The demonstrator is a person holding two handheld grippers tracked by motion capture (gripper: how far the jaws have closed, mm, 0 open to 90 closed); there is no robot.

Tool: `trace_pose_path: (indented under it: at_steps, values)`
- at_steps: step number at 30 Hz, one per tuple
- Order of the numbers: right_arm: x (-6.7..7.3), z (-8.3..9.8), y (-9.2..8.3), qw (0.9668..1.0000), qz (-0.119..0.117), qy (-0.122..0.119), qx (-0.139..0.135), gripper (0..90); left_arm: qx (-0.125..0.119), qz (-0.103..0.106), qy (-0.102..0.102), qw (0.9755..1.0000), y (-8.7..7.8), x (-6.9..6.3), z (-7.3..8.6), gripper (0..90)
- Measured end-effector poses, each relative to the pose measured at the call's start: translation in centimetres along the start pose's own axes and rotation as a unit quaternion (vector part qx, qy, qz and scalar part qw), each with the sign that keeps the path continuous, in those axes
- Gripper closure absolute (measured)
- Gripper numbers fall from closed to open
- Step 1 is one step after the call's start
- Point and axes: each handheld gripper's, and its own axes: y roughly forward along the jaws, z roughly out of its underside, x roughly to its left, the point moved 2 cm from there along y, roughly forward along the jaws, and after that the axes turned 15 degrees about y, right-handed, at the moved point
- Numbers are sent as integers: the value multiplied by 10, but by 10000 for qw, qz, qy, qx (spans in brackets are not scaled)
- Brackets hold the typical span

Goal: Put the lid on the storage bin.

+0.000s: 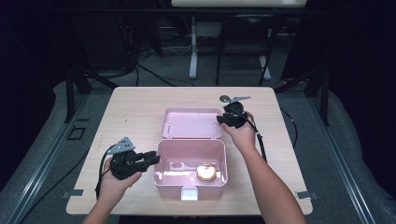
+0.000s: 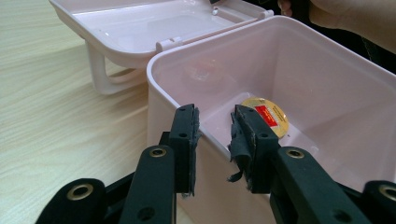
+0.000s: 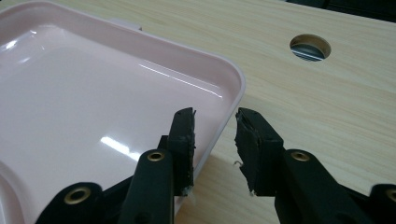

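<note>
From the high view, a pink box (image 1: 190,173) stands open on the wooden table (image 1: 135,107), its lid (image 1: 191,123) laid flat behind it; the left gripper (image 1: 152,158) sits just beside the box's left wall, the right gripper (image 1: 223,119) at the lid's right edge; a round golden tin (image 1: 207,171) lies inside the box, to the right of the left gripper's tips.

The left gripper view adds what the high camera cannot: the left gripper (image 2: 215,122) has its jaws straddling the box's near wall (image 2: 159,112), one jaw outside, one inside, with a gap on either side, so they are spread and not yet pinching; the tin (image 2: 271,114) rests on the box floor just past the inner jaw, a red label on its face.

The right gripper view shows the right gripper (image 3: 215,126) astride the lid's rim (image 3: 233,93), one jaw over the lid's hollow, the other over bare table, parted and not pressing; beyond it a round hole (image 3: 310,47) opens in the tabletop.
</note>
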Motion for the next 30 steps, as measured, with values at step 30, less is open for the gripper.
trace_pose_path:
  at_steps: [30]
  values:
    - [3,-2,4,9975,92,640,272,732,-4,-5,38,10000,0,0,1,726]
